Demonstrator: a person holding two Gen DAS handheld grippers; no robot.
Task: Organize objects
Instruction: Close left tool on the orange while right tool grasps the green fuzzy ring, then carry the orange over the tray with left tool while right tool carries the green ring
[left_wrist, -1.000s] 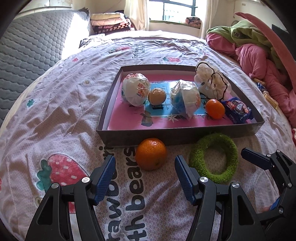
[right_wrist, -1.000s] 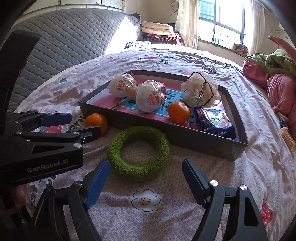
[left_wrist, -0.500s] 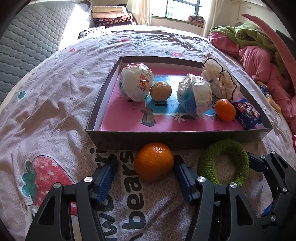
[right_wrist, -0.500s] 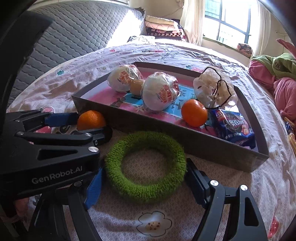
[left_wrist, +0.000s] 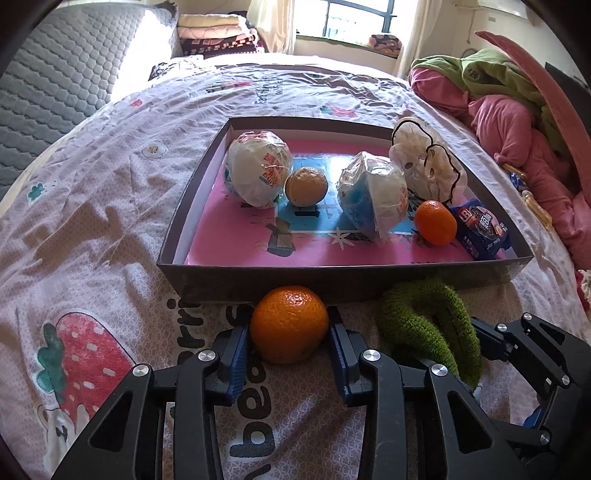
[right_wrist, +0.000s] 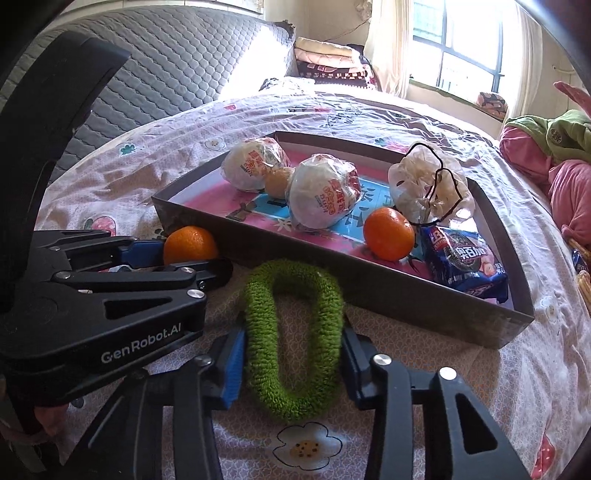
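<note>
Loose orange (left_wrist: 289, 328) on the bed (left_wrist: 92, 229), touching the tray's (left_wrist: 258, 282) near wall; left hand-held gripper (left_wrist: 290, 345) clamped on its sides. Just right, green fuzzy ring (right_wrist: 293, 343) squeezed to an oval between the right hand-held gripper's (right_wrist: 293, 363) blue pads. In the tray already: two wrapped balls, two oranges, a mesh bag, a blue snack packet. Judged nearly done; these two left to lift in.

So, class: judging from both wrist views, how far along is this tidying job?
Done: two wrapped buns, two small oranges, a mesh bag and a snack packet lie in the tray. In hand: left gripper clamps an orange; right gripper squeezes the green ring. Left: lifting both into the tray.
</note>
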